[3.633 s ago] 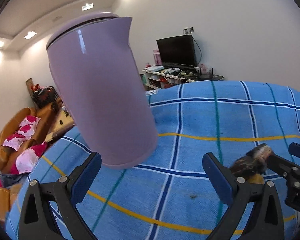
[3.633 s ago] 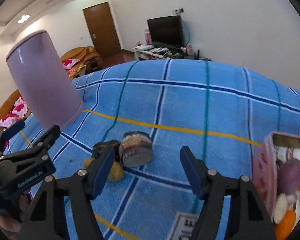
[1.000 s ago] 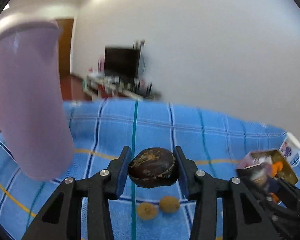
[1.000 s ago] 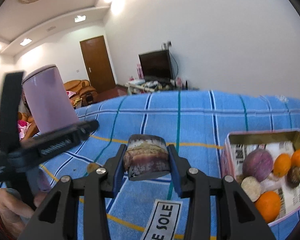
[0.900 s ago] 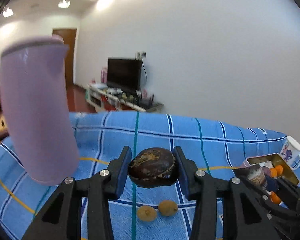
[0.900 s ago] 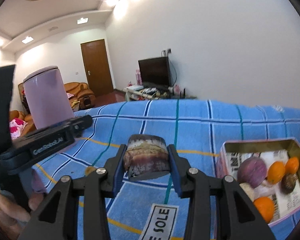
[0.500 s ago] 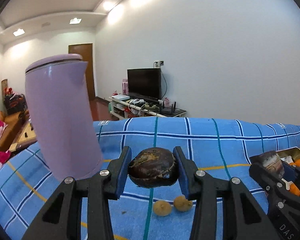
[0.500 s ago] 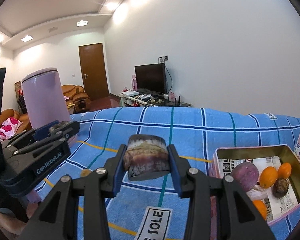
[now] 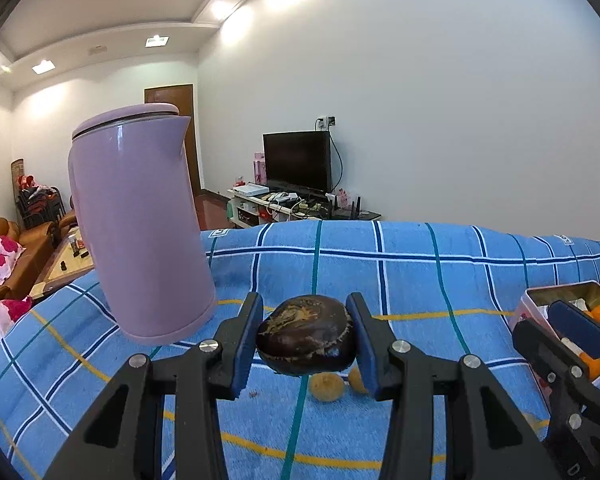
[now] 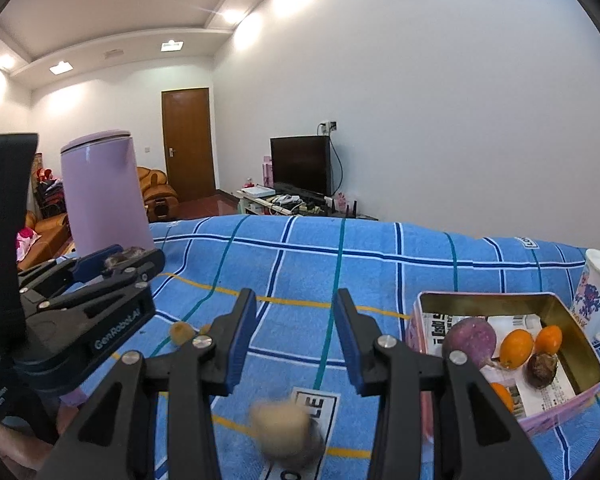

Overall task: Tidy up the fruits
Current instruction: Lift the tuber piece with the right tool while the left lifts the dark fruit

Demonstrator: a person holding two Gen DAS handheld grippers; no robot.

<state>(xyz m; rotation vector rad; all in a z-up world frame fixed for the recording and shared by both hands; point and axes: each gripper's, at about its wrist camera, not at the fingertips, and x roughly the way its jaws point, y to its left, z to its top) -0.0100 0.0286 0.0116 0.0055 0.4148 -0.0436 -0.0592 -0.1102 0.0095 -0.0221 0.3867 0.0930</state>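
Your left gripper [image 9: 304, 320] pinched the dark fruit [image 9: 306, 342]; the tin [image 9: 560, 290] lay to its right. Your right gripper [image 10: 295, 312] gaped empty beside the tin, nearer, with a blurred lump [image 10: 285, 430] beneath.

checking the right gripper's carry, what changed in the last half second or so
The right gripper no longer holds the cut brown piece: it has slipped out from between the fingers and shows as a blur below them, over the blue cloth, short of the tin. The left gripper still clamps the dark fruit. The purple kettle and two small yellow fruits stayed put.
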